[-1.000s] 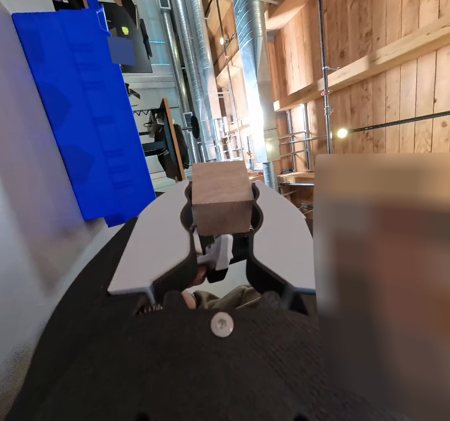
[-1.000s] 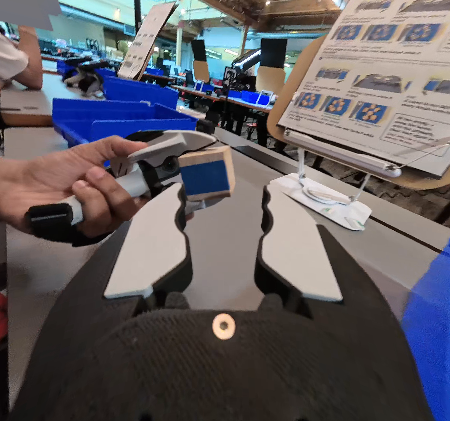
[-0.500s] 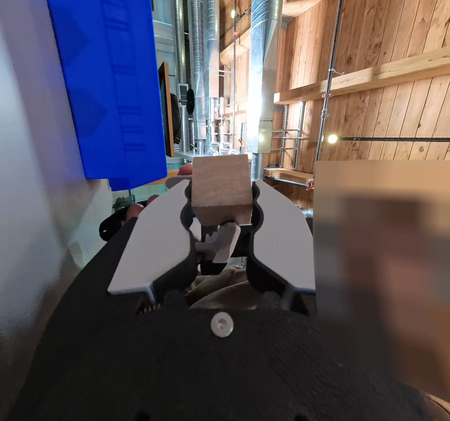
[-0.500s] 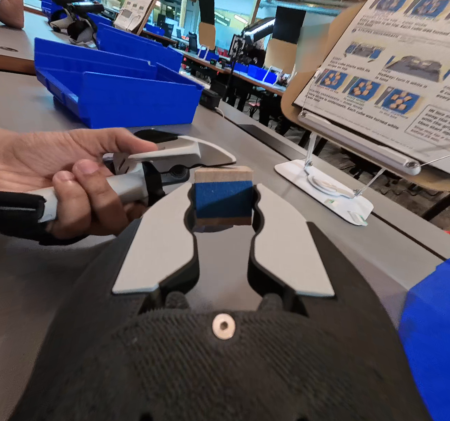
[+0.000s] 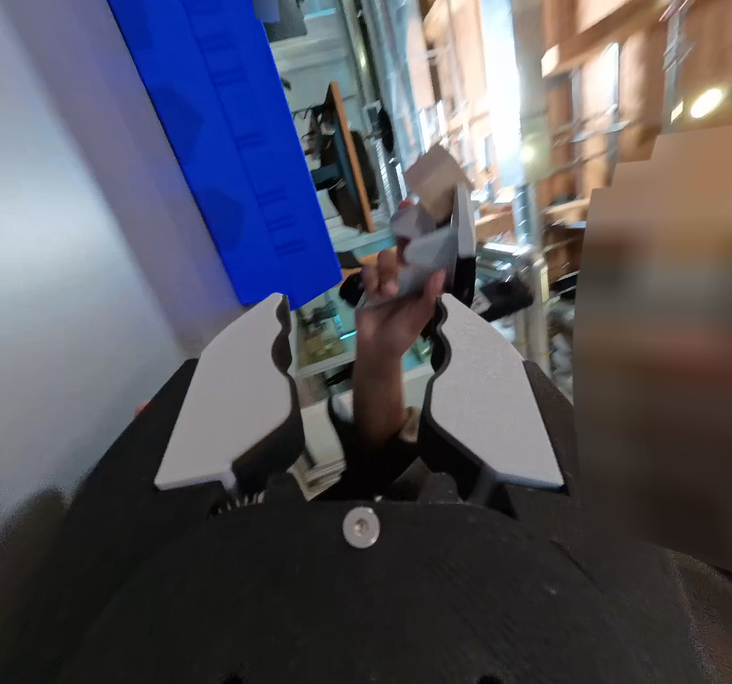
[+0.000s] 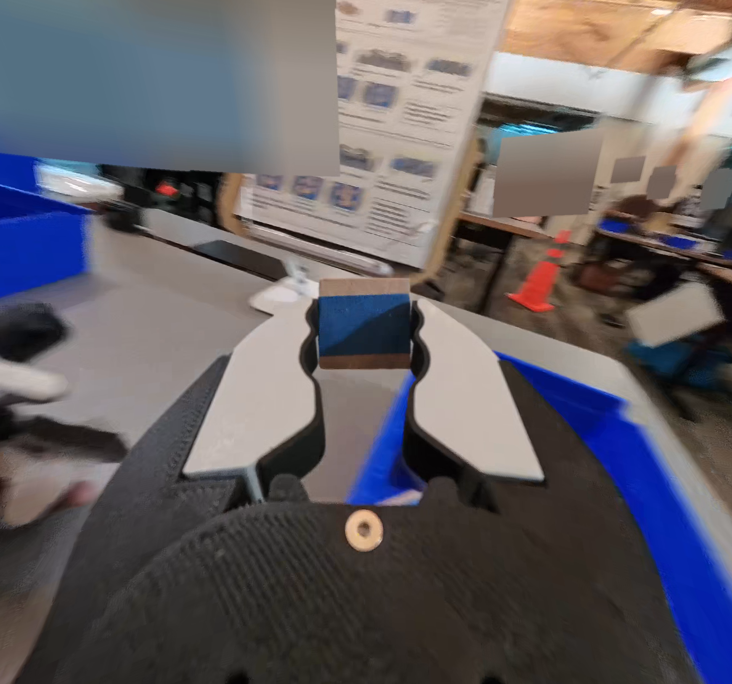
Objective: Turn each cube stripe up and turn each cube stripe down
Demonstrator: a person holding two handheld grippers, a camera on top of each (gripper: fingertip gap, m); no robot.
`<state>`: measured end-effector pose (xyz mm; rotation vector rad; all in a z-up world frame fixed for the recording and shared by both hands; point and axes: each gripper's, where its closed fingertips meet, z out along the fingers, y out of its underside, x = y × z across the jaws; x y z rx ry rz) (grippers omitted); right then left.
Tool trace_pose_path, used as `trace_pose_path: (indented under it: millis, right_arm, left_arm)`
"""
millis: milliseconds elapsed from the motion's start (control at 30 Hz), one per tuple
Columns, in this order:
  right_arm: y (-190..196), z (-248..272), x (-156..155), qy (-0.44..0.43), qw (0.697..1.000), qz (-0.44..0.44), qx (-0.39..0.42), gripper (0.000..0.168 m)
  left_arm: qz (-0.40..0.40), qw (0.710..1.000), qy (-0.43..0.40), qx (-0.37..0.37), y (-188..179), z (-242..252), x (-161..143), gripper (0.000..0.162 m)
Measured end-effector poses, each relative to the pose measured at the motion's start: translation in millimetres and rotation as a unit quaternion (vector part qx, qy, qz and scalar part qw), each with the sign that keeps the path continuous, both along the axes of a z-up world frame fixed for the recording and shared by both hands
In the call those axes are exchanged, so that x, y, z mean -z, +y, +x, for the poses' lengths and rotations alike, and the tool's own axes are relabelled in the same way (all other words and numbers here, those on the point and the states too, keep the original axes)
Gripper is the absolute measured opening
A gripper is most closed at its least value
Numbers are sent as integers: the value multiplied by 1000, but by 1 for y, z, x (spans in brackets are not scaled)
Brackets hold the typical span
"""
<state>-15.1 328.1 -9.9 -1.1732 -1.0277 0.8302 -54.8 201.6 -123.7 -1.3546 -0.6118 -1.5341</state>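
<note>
My right gripper (image 6: 364, 308) is shut on a wooden cube (image 6: 363, 324). The cube's blue-striped face points at the camera, and both pads press its sides. It is held in the air above the grey table (image 6: 158, 328) and the edge of a blue bin (image 6: 574, 427). My left gripper (image 5: 362, 302) is open and empty. In the left wrist view the cube (image 5: 431, 186) shows farther off in the other gripper, held by a hand (image 5: 392, 316). The left gripper shows as a blur at the left edge of the right wrist view (image 6: 27, 384).
An instruction board (image 6: 404, 110) stands on a white base at the back of the table. A second blue bin (image 6: 35, 245) is at the far left; it also shows in the left wrist view (image 5: 222, 130). An orange cone (image 6: 538, 281) stands on the floor beyond.
The cube passed from my left gripper to my right. The right pads closed on it, then the left jaws opened and drew away. The right gripper has swung right, over the blue bin.
</note>
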Motion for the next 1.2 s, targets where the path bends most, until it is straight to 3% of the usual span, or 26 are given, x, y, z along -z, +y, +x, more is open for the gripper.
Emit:
trace_pose_path:
  millis: [133, 233, 333, 467, 600, 933, 1200]
  right_arm:
    - [89, 35, 24, -104, 985, -42, 131, 45]
    - [117, 56, 48, -125, 975, -91, 161, 45]
    - [133, 66, 88, -210, 951, -138, 180, 45]
    - [136, 72, 145, -310, 912, -207, 169, 45]
    - [135, 83, 175, -366, 879, -255, 169, 46]
    - [133, 88, 187, -395, 861, -279, 159, 46]
    - [132, 93, 199, -453, 841, -235, 180, 47]
  left_arm:
    - [6, 994, 110, 21, 3, 22, 2, 69]
    - [8, 987, 158, 43, 1, 36, 5, 69]
    - [8, 982, 181, 53, 0, 42, 7, 68]
    - [5, 982, 183, 54, 1, 41, 10, 67]
    - [1, 986, 155, 55, 1, 37, 10, 64]
    - [-1, 989, 147, 32, 2, 15, 10, 60]
    - [-1, 989, 140, 52, 1, 24, 11, 60]
